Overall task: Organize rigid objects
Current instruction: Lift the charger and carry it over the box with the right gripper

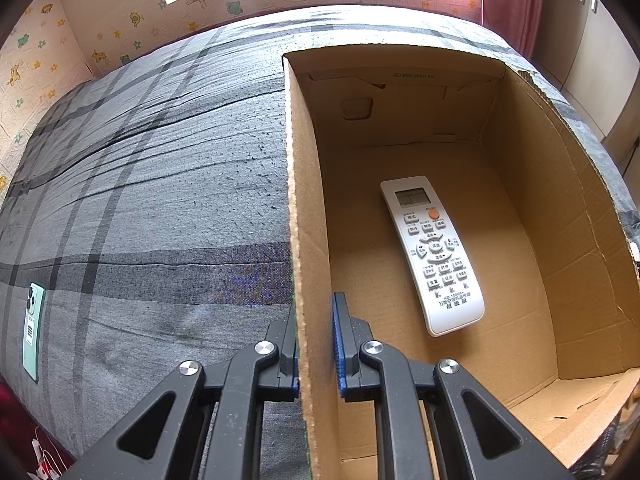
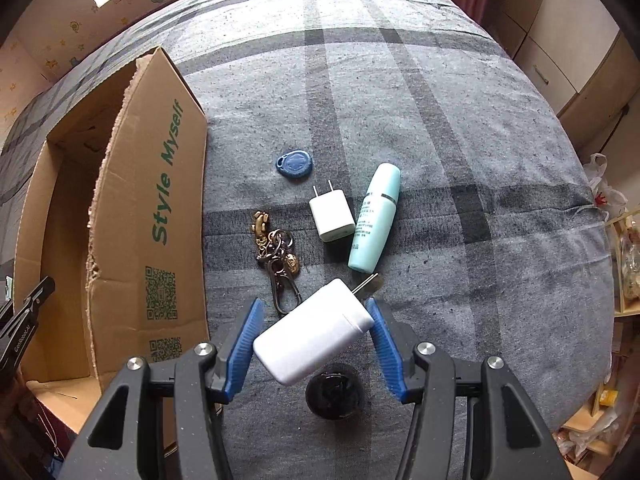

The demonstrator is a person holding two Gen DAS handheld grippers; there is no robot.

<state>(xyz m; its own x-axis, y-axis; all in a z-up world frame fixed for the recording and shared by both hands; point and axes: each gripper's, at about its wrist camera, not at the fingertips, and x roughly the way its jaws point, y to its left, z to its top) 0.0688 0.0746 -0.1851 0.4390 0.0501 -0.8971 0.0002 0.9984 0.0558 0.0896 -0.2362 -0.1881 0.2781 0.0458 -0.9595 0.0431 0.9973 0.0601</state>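
In the left wrist view my left gripper is shut on the left wall of an open cardboard box, one finger on each side. A white remote control lies flat on the box floor. In the right wrist view my right gripper is shut on a large white charger plug, held above the bed. Beyond it on the grey plaid bedspread lie a small white charger, a pale teal bottle, a brass key ring and a blue key fob. The box stands to the left.
A mint green phone lies on the bedspread far left in the left wrist view. A round black object sits under the held charger. The bed's right edge borders cabinets and clutter. The left gripper's fingers show at the box's left.
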